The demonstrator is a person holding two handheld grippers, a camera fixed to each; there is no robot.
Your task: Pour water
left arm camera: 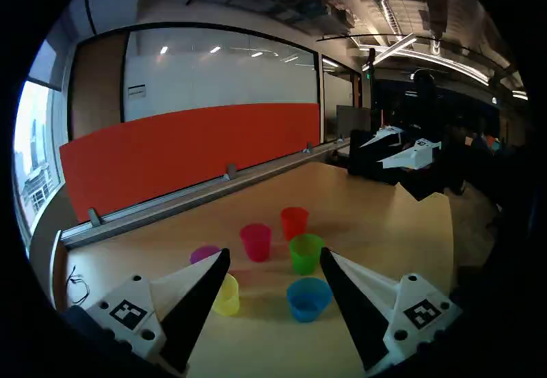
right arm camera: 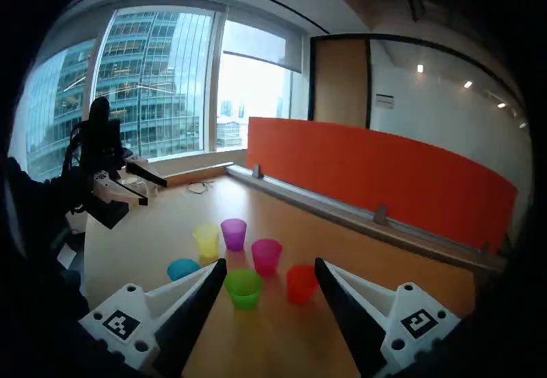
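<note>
Several small coloured plastic cups stand upright in a cluster on the wooden table (left arm camera: pixel 383 227). In the left gripper view I see purple (left arm camera: pixel 205 253), pink (left arm camera: pixel 256 241), red (left arm camera: pixel 295 222), green (left arm camera: pixel 305 253), yellow (left arm camera: pixel 227 294) and blue (left arm camera: pixel 309 299) cups. My left gripper (left arm camera: pixel 273 255) hovers open above and before them, holding nothing. In the right gripper view the green cup (right arm camera: pixel 243 288) and red cup (right arm camera: pixel 301 283) are nearest, and my right gripper (right arm camera: pixel 269 263) is open and empty over them. I cannot tell whether any cup holds water.
An orange partition (left arm camera: pixel 191 149) on a metal rail runs along the table's far side. Across the table the other gripper (left arm camera: pixel 370 156) is visible in the left gripper view. The left gripper (right arm camera: pixel 156 192), held by a hand, is by the windows (right arm camera: pixel 150 84). A cable (right arm camera: pixel 199 187) lies near the table corner.
</note>
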